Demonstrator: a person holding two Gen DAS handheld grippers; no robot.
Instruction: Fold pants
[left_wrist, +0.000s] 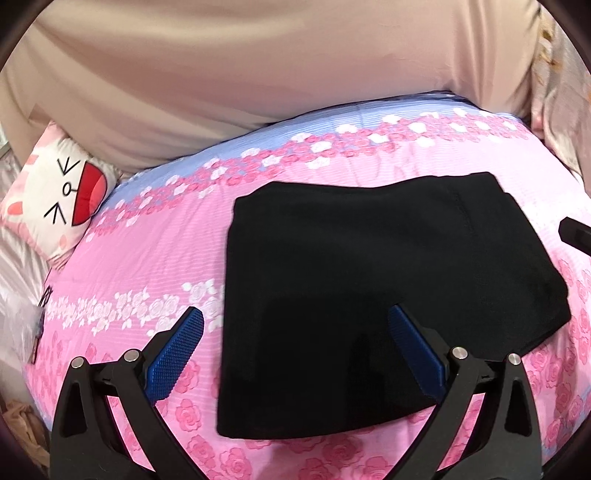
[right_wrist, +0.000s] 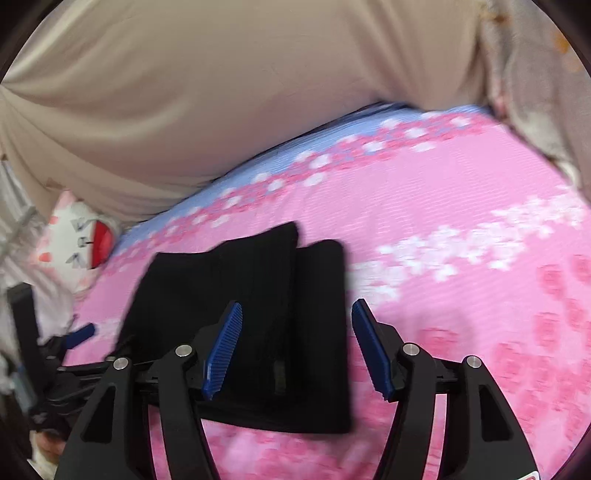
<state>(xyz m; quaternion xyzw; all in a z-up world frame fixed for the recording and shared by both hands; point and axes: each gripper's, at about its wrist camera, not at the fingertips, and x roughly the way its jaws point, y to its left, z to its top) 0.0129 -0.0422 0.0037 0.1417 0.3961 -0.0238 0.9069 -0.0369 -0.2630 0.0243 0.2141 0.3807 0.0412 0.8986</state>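
The black pants (left_wrist: 388, 288) lie folded into a compact, roughly rectangular stack on the bed (left_wrist: 147, 266), which is covered with a pink rose-print sheet bearing a blue band along its far side. The fabric is flat and dark, with little surface detail; a faint seam runs near the far right corner.

From the left wrist view, the left gripper (left_wrist: 295, 332) hovers at the stack's near left edge, jaws spread wide and holding nothing: one blue pad sits over the sheet, the other over the black cloth. This view shows the whole stack as one neat block, and a dark piece of the other tool at the right border.

The right wrist view is blurred, but it shows what the other does not: the far edge of the pants (right_wrist: 240, 332) appears stepped, as if two layers end at different points, though the blur makes that uncertain. The right gripper (right_wrist: 297, 332) has its jaws spread too, empty, straddling the stack's right edge. The left gripper (right_wrist: 79, 334) shows at this picture's left side.

A cat-face pillow (left_wrist: 62, 199) rests near the bed's far left corner, well apart from the pants. A beige curtain (left_wrist: 258, 62) hangs behind the bed. To the right of the stack the sheet is open.
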